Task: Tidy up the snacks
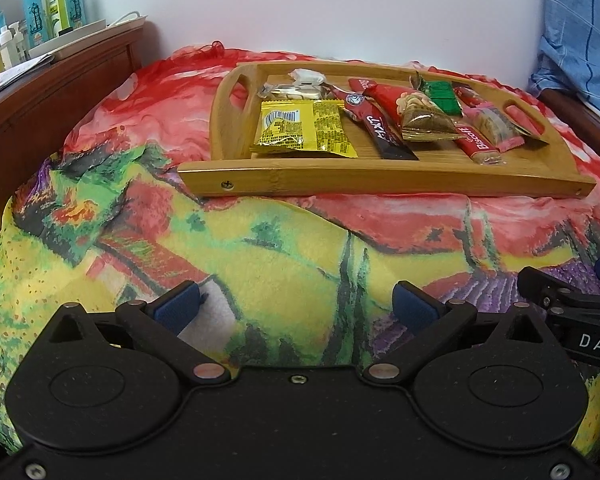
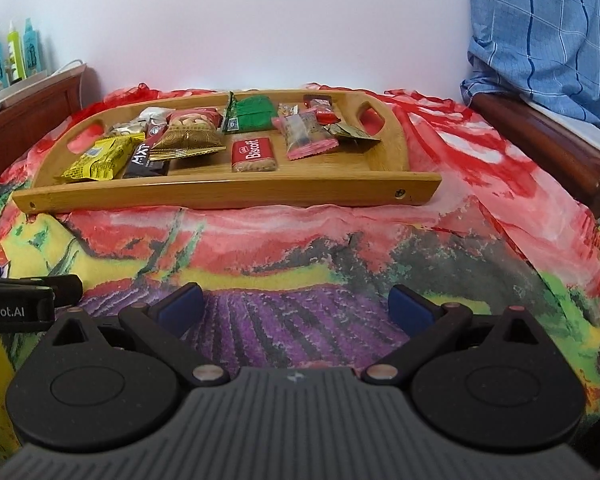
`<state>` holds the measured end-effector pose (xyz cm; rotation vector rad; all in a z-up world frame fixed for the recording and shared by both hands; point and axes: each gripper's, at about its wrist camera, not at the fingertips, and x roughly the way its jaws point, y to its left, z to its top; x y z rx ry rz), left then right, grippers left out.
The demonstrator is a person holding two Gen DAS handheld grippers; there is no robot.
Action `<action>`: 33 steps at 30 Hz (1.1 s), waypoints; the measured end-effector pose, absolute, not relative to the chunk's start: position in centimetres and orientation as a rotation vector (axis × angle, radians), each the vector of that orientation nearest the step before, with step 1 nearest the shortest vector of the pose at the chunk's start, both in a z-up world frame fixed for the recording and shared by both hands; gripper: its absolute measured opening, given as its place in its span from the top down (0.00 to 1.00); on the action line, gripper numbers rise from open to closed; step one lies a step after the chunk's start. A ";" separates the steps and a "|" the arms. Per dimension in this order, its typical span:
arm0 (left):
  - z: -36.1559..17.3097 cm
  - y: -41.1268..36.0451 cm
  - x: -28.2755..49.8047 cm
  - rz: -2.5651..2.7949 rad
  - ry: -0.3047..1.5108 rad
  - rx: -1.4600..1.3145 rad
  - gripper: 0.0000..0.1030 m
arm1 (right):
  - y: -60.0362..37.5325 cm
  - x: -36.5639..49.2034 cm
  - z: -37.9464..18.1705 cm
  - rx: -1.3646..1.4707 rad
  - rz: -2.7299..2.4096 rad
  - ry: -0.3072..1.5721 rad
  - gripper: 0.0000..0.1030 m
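Observation:
A wooden tray (image 1: 380, 178) (image 2: 228, 192) rests on a colourful cloth and holds several snack packets: a yellow packet (image 1: 304, 130) (image 2: 100, 158), a black and red stick (image 1: 380, 126) (image 2: 146, 162), a gold nut bag (image 1: 424, 118) (image 2: 190, 134), a green packet (image 1: 444, 98) (image 2: 252, 114), a red Biscoff biscuit (image 1: 478, 144) (image 2: 254, 154) and a pink-edged bar (image 1: 496, 126) (image 2: 306, 136). My left gripper (image 1: 298, 304) is open and empty, well short of the tray. My right gripper (image 2: 298, 306) is open and empty, also short of it.
The painted cloth (image 1: 260, 240) (image 2: 340, 248) covers the surface. A wooden headboard shelf (image 1: 60, 80) at the left carries bottles (image 1: 52, 4). A wooden edge (image 2: 540, 140) and blue checked fabric (image 2: 540, 32) lie at the right. The right gripper's side shows in the left wrist view (image 1: 572, 312).

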<state>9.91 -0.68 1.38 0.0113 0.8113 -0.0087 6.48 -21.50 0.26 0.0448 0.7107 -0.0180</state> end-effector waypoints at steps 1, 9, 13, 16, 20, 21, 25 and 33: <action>1.4 -0.7 9.9 -0.009 0.811 0.009 0.00 | -21.5 6.5 0.2 0.040 -0.017 0.709 0.00; 1.3 -0.7 9.9 -0.012 0.811 0.009 0.00 | -21.2 6.6 0.0 0.035 -0.012 0.697 0.00; 1.3 -0.8 9.9 -0.009 0.813 0.011 0.00 | -21.2 6.7 0.0 0.040 -0.014 0.697 0.00; 1.3 -0.7 9.9 -0.006 0.814 0.008 0.00 | -21.1 6.7 0.0 0.046 -0.023 0.696 0.00; 1.4 -0.6 10.1 -0.008 0.823 0.002 0.00 | -21.0 6.8 0.0 0.047 -0.034 0.694 0.00; 1.4 -0.6 10.1 -0.008 0.825 0.001 0.00 | -20.9 6.8 0.0 0.047 -0.034 0.693 0.00; 1.4 -0.5 10.0 -0.010 0.823 -0.002 0.00 | -21.0 6.8 -0.1 0.055 -0.036 0.694 0.00; 1.4 -0.5 10.0 -0.011 0.824 -0.001 0.00 | -21.0 6.9 0.0 0.055 -0.041 0.695 0.00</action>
